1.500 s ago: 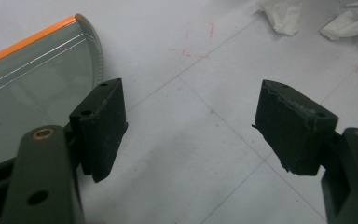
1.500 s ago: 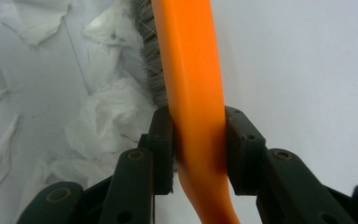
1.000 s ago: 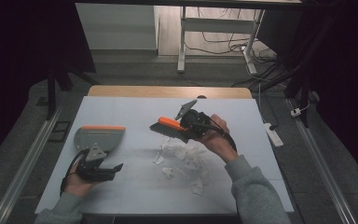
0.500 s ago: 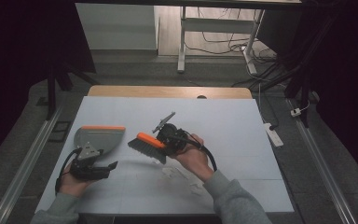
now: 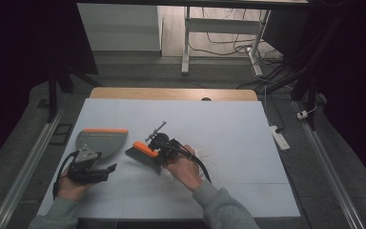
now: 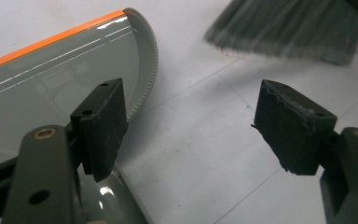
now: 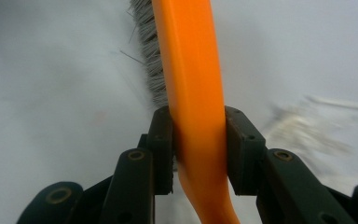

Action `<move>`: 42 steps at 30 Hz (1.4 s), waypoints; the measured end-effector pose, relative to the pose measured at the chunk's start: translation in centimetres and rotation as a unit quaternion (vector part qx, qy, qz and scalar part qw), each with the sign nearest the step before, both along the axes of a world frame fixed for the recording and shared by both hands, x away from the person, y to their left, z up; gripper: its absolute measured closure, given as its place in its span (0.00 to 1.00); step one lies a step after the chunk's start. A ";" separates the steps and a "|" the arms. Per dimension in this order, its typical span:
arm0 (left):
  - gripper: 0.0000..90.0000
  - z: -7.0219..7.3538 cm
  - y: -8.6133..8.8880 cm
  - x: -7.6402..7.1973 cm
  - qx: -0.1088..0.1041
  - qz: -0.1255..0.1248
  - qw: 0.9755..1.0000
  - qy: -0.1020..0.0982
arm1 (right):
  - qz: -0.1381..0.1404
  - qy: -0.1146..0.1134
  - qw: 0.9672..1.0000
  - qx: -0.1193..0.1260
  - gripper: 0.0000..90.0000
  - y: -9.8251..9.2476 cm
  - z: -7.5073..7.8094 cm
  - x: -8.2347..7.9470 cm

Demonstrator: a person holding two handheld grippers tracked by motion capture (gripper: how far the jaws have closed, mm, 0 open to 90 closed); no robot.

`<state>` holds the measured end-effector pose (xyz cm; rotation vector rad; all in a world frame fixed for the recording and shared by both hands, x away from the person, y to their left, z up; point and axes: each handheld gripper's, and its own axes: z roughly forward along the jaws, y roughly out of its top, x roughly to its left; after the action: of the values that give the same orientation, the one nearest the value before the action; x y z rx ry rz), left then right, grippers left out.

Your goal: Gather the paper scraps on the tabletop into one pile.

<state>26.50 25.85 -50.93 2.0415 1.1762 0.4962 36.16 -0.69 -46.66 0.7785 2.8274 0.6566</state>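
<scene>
Moved: my right hand-held gripper (image 5: 156, 151), clamped on the orange-backed brush (image 5: 142, 151), now left and nearer, bristles just right of the grey dustpan (image 5: 101, 141). Brush axis: left-right, paper scraps (image 5: 203, 154) behind it at right. Left hand-held gripper (image 5: 106, 169): jaws wide, beside the dustpan's handle on the desk (image 5: 248, 143).

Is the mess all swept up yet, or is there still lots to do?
Not yet. The right gripper is clamped on the orange brush, whose bristles are on the table beside the dustpan. White scraps lie by the right hand, not in the pan. The left gripper sits open at the dustpan.
</scene>
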 end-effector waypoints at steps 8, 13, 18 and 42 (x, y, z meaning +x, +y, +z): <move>0.29 -0.1 -0.2 0.1 0.007 -0.002 1.000 0.000 | -0.069 0.002 0.997 0.017 0.74 -5.1 0.3 2.1; 0.29 -0.1 -0.2 0.0 0.007 -0.001 1.000 -0.001 | -0.057 -0.023 0.997 0.053 0.74 -6.6 2.7 1.0; 0.29 -0.1 -0.2 0.0 0.008 0.000 1.000 0.000 | -0.028 -0.039 0.996 0.076 0.74 -7.5 5.3 -0.7; 0.29 -0.3 -0.3 0.1 0.012 -0.002 1.000 0.004 | 0.062 -0.014 0.994 -0.087 0.74 -6.8 0.8 -2.7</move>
<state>26.63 25.59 -51.25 2.0683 1.1767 0.5034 33.42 -7.46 -45.86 0.5644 2.8765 0.4260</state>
